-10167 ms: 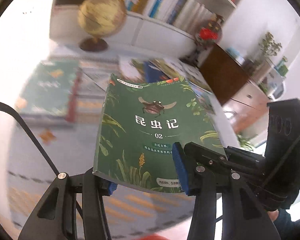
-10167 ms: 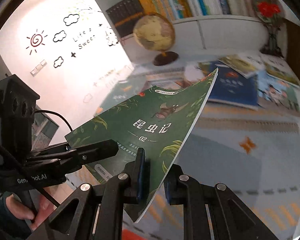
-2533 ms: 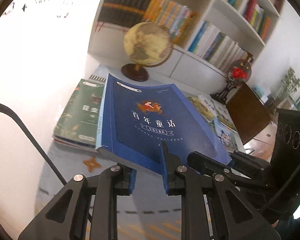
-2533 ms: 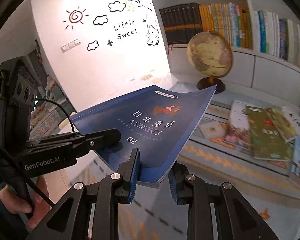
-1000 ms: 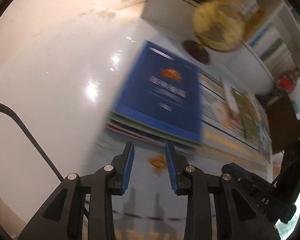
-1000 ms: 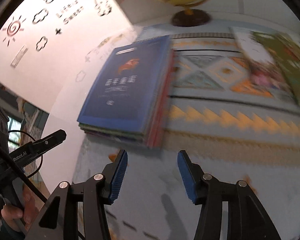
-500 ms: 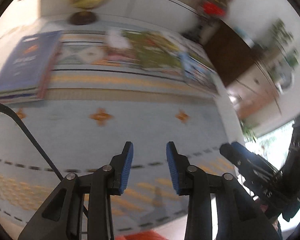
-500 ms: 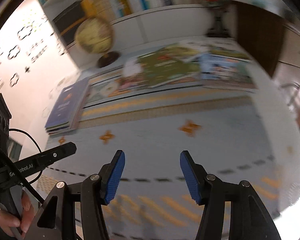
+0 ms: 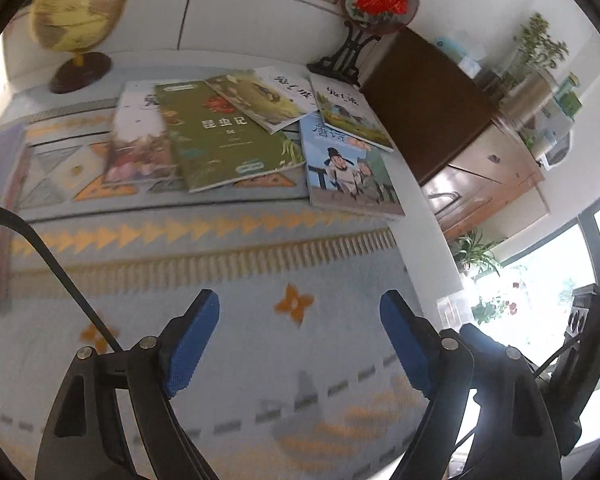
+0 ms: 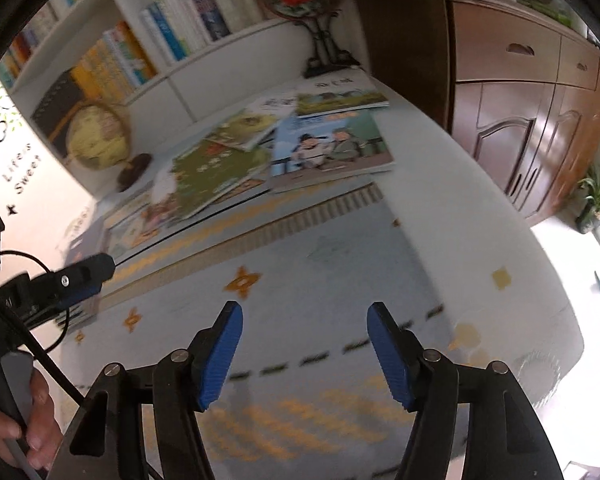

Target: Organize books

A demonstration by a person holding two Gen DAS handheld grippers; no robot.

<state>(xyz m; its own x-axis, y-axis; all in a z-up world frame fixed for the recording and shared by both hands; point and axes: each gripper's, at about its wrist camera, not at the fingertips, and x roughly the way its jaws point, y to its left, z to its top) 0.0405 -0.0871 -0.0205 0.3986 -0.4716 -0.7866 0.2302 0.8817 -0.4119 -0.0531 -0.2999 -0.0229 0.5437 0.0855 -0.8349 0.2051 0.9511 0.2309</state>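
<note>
- From the left wrist view, the left gripper (image 9: 300, 332) hangs over the patterned rug (image 9: 228, 320) with its blue pads (image 9: 192, 344) spread wide and nothing between them; its jaws have just been opening, I'd guess to be ready for a broad cover
- Ahead of it the loose books lie fanned on the far part of the rug, overlapping one another: the green book (image 9: 224, 136) on top in the middle, the light-blue illustrated book (image 9: 348, 168) just beside it on the right, with thinner ones tucked behind
- At the left edge a neat stack (image 9: 0, 200) topped in blue sits apart from the scatter, seemingly the sorted pile
- The globe (image 9: 80, 4) stands at the back, clear of the books
- From the right wrist view, the right gripper (image 10: 304, 352) stands open too, holding nothing, its jaws having just been widening over bare rug
- The same books lie well ahead by the white shelf unit (image 10: 204, 68), the light-blue one nearest the brown cabinet (image 10: 520, 92)
- The left gripper shows at the left, a hand (image 10: 24, 420) round its handle; both tools point the same way, likely because one floppy book takes two grips
</note>
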